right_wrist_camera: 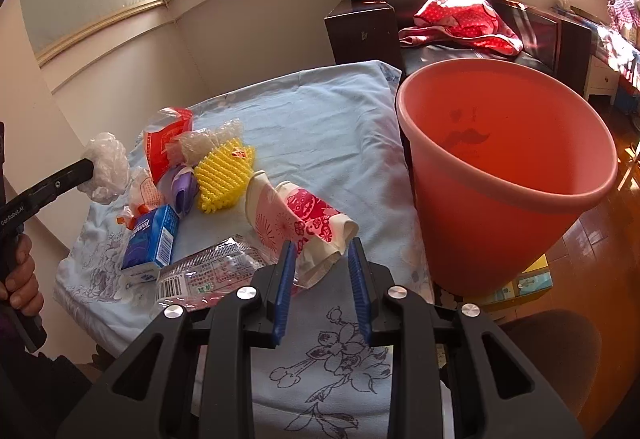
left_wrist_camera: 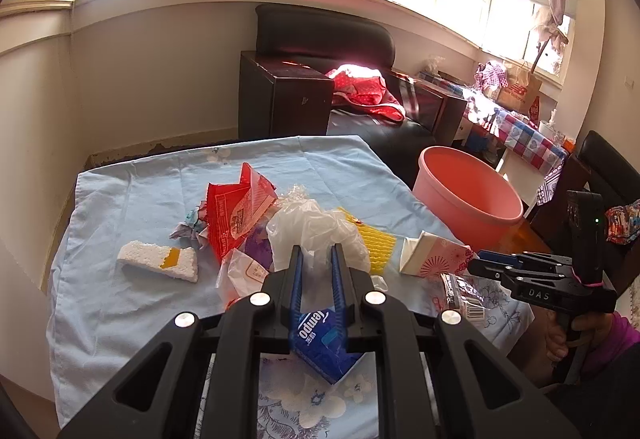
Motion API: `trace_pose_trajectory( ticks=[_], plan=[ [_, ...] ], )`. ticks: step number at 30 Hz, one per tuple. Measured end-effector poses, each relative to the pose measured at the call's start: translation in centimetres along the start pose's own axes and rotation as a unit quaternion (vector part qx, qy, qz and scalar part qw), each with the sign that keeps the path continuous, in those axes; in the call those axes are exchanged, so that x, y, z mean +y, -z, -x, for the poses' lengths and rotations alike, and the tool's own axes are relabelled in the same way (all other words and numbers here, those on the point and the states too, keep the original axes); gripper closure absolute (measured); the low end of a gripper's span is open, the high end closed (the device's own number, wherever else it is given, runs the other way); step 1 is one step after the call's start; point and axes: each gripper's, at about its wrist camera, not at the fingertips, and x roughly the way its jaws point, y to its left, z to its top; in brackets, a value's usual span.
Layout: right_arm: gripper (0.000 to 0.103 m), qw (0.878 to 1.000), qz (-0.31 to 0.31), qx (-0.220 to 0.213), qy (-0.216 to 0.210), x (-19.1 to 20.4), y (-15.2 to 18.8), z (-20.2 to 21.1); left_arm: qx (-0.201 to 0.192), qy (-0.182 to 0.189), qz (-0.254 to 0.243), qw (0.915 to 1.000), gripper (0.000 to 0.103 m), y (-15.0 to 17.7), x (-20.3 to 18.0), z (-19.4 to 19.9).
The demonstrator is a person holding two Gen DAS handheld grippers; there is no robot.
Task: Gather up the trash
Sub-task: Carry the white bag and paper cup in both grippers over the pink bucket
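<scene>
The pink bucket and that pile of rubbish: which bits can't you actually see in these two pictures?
- Pink bucket: its base is hidden in both views, behind the table edge and the right tongs.
- Blue tissue pack: left view, partly covered by the left tongs.
- White plastic bag: whether the left tongs pinch it is unclear.
- Clear wrapper: print too small to read.

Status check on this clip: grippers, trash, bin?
Left gripper shut on white plastic bag. Right gripper open around pink carton. Pink bucket empty, unobstructed.
</scene>
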Motion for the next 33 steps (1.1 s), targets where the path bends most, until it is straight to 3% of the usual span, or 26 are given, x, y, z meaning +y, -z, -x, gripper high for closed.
trace_pose_trajectory(
  ticks=[7, 8, 11, 17, 27, 33],
  plan=[
    [0.081, 1.000, 0.015, -0.010, -0.026, 1.1, 0.2, 0.0, 0.000, -0.005, -0.003, 1.0000, 0.090, -0.2, -0.5, -0.1],
    [0.097, 0.999, 0.014, -0.016, -0.026, 1.0, 0.1, 0.2, -0.001, -0.006, -0.003, 1.0000, 0.090, -0.2, -0.5, -0.1],
    [0.101, 0.999, 0.007, -0.028, -0.025, 0.5, -0.2, 0.8, -0.004, -0.008, -0.001, 1.0000, 0.090, -0.4, -0.5, -0.1],
    [0.101, 0.999, 0.000, -0.022, -0.029, 0.0, -0.1, 1.0, -0.007, -0.002, -0.009, 0.9999, 0.090, -0.8, -1.1, -0.3],
    [0.103, 0.998, -0.013, -0.058, -0.024, -1.0, -0.6, 3.0, -0.013, 0.008, -0.019, 0.9997, 0.090, -1.3, -1.9, -0.6],
    [0.102, 0.998, -0.002, -0.039, -0.039, -0.7, -2.1, 2.6, -0.007, 0.016, -0.016, 0.9997, 0.090, -1.1, -2.1, -1.1]
  ],
)
